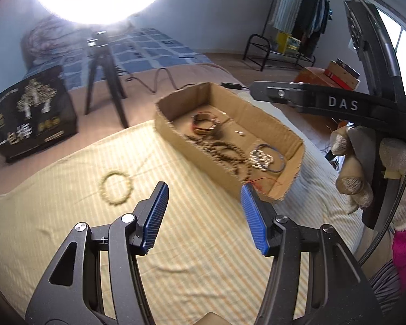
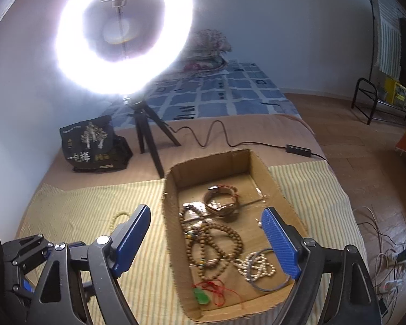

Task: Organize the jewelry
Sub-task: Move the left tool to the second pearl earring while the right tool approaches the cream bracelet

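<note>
Taking the cardboard box as the marker and reading from left to right: well off to its left, a black printed bag sits on the brown bedcover, and just right of the bag stands a tripod carrying a glaring ring light. Nearer, on the striped yellow cloth left of the box, a yellowish bead bracelet lies alone, well apart from the box wall. The left gripper hovers over the cloth at the box's near left corner, its blue pads parted with nothing between them. Inside the box the jewelry lies in a loose heap: a brown leather bracelet toward the far end, a long wooden bead string in the middle, a green pendant on red cord at the near wall, and a pearl strand with a blue-grey bangle to the right. The right gripper hangs above the box, jaws spread wide and empty, held by a gloved hand. A black cable runs behind the box.
</note>
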The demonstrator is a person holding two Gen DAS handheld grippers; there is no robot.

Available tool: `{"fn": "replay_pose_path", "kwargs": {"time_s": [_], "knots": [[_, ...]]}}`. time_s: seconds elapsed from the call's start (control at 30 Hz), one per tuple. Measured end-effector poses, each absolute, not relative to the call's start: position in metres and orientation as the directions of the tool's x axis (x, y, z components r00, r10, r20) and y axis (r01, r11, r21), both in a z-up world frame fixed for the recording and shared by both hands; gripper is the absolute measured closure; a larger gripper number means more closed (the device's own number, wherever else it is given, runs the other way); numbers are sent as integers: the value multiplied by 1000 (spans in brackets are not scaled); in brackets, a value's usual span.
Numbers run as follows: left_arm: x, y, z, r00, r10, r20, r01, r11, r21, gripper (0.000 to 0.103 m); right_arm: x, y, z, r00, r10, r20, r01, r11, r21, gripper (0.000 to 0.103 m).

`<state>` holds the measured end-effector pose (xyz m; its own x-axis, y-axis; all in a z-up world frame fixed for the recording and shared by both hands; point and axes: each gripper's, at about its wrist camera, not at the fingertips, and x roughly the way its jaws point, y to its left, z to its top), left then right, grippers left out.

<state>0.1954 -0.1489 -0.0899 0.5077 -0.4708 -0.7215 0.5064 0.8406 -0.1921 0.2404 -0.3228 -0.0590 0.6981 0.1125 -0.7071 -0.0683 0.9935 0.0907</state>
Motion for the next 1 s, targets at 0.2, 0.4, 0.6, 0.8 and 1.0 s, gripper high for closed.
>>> {"fn": "replay_pose_path", "kwargs": {"time_s": [0.2, 0.4, 0.6, 0.8, 1.0], "knots": [[192, -112, -92, 542, -424, -725, 459, 873, -167, 46, 246, -295, -64, 693, 144, -707, -111, 990, 93, 17], [191, -71, -102, 559, -374, -740, 398, 904, -156, 46, 254, -264, -73, 669, 188, -719, -166, 981, 102, 17], [192, -31, -115, 561, -331, -759, 338, 928, -155, 46, 264, -231, -91, 633, 211, -745, -219, 972, 90, 17], [192, 1, -128, 558, -297, -775, 292, 944, -152, 46, 277, -207, -110, 599, 233, -766, -242, 965, 104, 17], [192, 16, -149, 522, -284, -804, 280, 948, -154, 64, 289, -187, -128, 569, 233, -788, -256, 961, 99, 21]]}}
